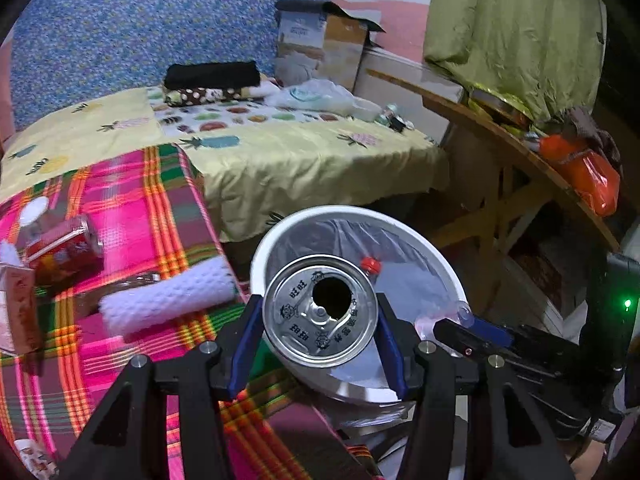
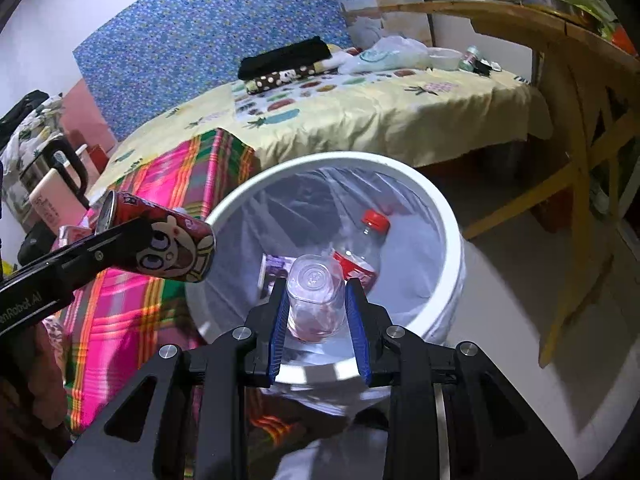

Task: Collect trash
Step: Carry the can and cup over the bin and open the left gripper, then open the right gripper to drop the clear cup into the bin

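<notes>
My left gripper [image 1: 320, 316] is shut on a red drink can [image 1: 320, 312], its opened silver top facing the camera, held over the white bin [image 1: 280, 236]. From the right wrist view the can [image 2: 168, 240] hangs by the bin's left rim [image 2: 452, 216]. My right gripper [image 2: 316, 308] is shut on a clear plastic cup [image 2: 316, 300], held over the bin. Inside the bin lies a plastic bottle with a red cap [image 2: 366, 248].
On the pink plaid cloth [image 1: 132, 200] lie another red can [image 1: 60, 244], a white foam piece [image 1: 168, 296] and a carton [image 1: 18, 308]. A bed with a yellow sheet [image 1: 304, 160] is behind. A wooden table [image 1: 500, 140] stands at right.
</notes>
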Motion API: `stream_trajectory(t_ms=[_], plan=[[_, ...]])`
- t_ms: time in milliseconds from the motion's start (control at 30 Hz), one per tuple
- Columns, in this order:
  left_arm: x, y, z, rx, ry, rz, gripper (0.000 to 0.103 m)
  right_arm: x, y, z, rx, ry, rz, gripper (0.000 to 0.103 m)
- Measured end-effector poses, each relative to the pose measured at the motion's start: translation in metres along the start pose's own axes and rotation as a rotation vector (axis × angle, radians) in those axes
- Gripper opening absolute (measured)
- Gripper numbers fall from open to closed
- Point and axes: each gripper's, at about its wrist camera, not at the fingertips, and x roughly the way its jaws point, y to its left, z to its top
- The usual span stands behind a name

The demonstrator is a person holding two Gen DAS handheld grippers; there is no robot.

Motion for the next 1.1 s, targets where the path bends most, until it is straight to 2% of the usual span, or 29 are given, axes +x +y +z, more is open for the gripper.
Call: stream_trajectory(t_ms=[233, 500, 600, 733, 1100], plan=[[0.023, -0.002, -0.006, 0.012, 0.068, -0.017, 0.055, 0.007, -0.009, -0.003, 0.01, 0.041, -0.028, 0.03], [0.03, -0.004, -0.009, 0.023, 0.092, -0.021, 0.056, 0.005, -0.013, -0.004, 0.002, 0.034, -0.047, 0.03], [0.03, -0.004, -0.009, 0.03, 0.084, -0.007, 0.058, 0.004, -0.013, -0.003, 0.0, 0.023, -0.049, 0.031], [0.026, -0.003, -0.007, 0.024, 0.068, -0.006, 0.066, 0.003, -0.012, -0.003, 0.002, 0.011, -0.055, 0.031], [0.007, 0.004, -0.008, 0.011, 0.039, 0.016, 0.066, -0.006, -0.005, 0.001, -0.027, -0.027, -0.051, 0.031]])
